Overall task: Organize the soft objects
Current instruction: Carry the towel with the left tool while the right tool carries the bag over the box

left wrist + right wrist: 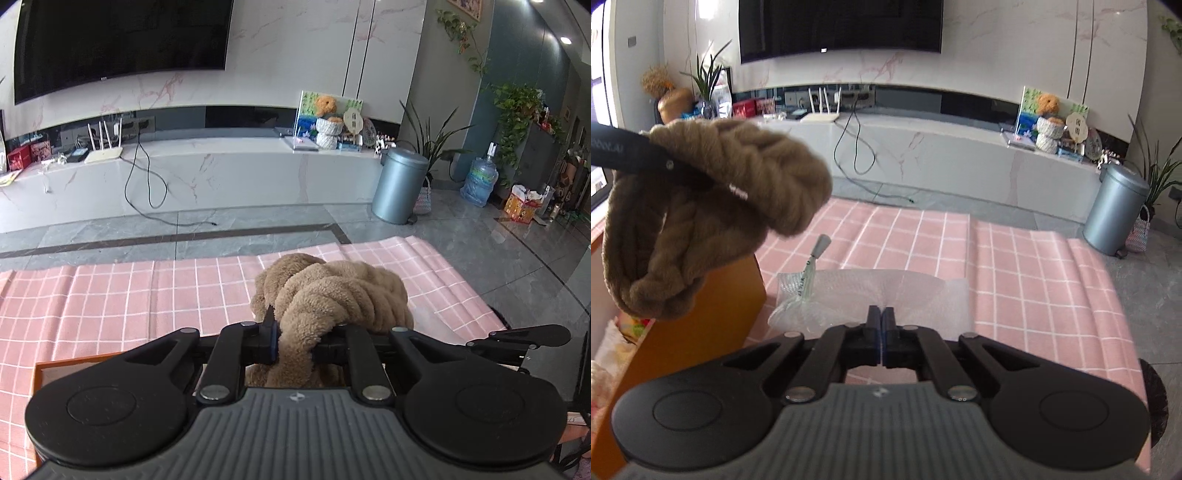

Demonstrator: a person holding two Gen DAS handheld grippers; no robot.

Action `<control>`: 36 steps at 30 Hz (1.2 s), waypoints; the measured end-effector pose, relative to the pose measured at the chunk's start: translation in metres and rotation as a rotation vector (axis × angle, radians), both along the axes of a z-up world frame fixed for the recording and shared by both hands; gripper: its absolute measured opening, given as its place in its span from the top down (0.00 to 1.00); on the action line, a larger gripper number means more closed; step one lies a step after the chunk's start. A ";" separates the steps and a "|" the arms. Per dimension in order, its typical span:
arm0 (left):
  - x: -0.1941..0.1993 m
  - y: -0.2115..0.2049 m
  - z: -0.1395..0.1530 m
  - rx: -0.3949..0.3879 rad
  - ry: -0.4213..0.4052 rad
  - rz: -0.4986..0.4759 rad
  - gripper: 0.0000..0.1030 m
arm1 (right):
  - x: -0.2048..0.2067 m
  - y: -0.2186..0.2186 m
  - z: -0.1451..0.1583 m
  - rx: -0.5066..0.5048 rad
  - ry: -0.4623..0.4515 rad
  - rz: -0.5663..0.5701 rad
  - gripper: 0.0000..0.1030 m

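A brown knotted plush cushion [332, 291] hangs in my left gripper [301, 326], which is shut on one of its thick loops above the pink checked tablecloth [129, 295]. The right wrist view shows that cushion [713, 206] lifted at the left, a black finger of the left gripper [646, 158] across it, over an orange box [701, 332]. My right gripper [881, 317] is shut, its tips pinching a thin white foam sheet [923, 295] whose creases run toward them. A thin tube with a grey cap [817, 254] sticks up from the sheet's left end.
Soft pale items [609, 354] lie inside the orange box, whose rim [74, 363] also shows at the lower left. Beyond the table are grey floor tiles, a low marble TV bench [221, 170] with a dangling cable, and a metal bin [399, 188].
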State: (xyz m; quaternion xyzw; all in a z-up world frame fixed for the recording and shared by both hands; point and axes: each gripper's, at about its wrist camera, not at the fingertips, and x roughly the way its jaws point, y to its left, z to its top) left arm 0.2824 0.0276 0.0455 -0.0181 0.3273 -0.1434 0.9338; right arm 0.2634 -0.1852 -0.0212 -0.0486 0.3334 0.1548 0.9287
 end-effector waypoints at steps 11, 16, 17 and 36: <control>-0.059 0.028 0.056 0.030 -0.105 0.077 0.84 | -0.063 0.019 0.078 0.074 -0.150 0.121 1.00; -0.068 0.055 0.055 0.066 -0.080 0.164 0.84 | -0.077 0.057 0.094 0.056 -0.195 0.231 1.00; -0.068 0.060 0.053 0.074 -0.070 0.177 0.84 | -0.078 0.066 0.095 0.042 -0.197 0.259 1.00; -0.068 0.105 -0.049 0.225 0.146 0.294 0.84 | -0.022 0.188 0.007 -0.160 -0.015 0.501 1.00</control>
